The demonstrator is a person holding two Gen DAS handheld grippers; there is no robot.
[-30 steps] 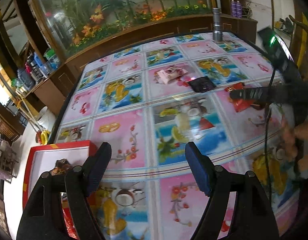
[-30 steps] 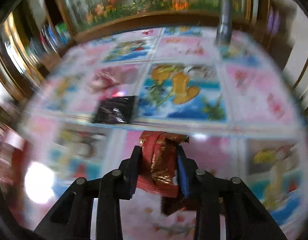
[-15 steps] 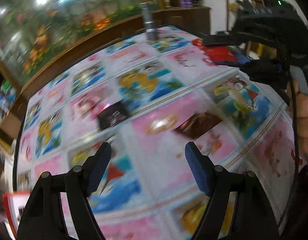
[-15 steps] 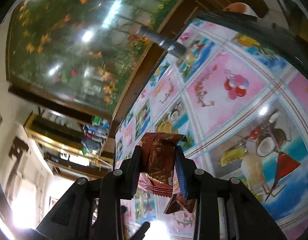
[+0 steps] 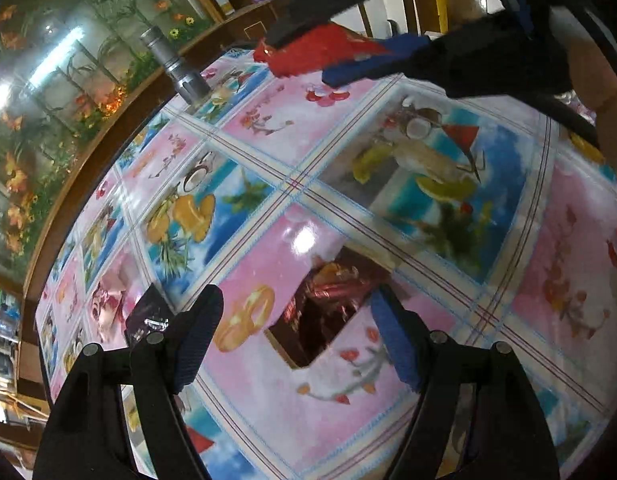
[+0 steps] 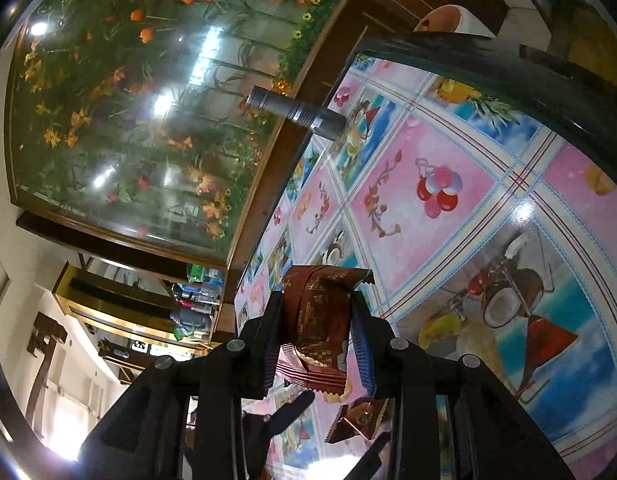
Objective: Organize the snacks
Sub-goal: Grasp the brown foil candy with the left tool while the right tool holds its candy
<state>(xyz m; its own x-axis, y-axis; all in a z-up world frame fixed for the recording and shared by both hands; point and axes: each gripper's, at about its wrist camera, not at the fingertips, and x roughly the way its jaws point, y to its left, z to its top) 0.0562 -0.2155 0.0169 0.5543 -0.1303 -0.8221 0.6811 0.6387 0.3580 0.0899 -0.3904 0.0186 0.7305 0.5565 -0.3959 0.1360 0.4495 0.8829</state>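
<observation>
1. Since the earlier frames the left wrist view has swung away from the red-rimmed box and rolled, so that a dark foil packet now lies between the fingers where bare tablecloth showed; the right wrist view has tipped sideways, the table edge now running diagonally.

2. Left wrist view: the left gripper (image 5: 296, 336) has its black, ribbed blue-padded fingers spread wide, touching nothing. Between them, at lower centre, the dark brown snack packet (image 5: 328, 312) lies flat on the glossy tablecloth (image 5: 548, 280), its crinkled foil glinting red and gold. A second, black glossy packet (image 5: 146, 316) lies at lower left, just beside the left finger. At upper right the right gripper (image 5: 328, 56) crosses the frame above the table, its pads pinching a red wrapper (image 5: 308, 54). A grey metal cylinder, ringed like a flashlight (image 5: 174, 66), stands upright near the table's far edge at upper left.

3. Right wrist view: the right gripper (image 6: 318, 332) pinches the red-brown wrapper (image 6: 320, 316) at lower centre, gold print on creased foil, serrated ends poking out above and below the pads. Under it another brown packet (image 6: 358, 420) lies on the tablecloth (image 6: 448, 200), a slick plastic sheet of pink and blue printed squares. The flashlight (image 6: 296, 110) appears sideways at upper centre before a glass-fronted flower panel (image 6: 128, 100).
</observation>
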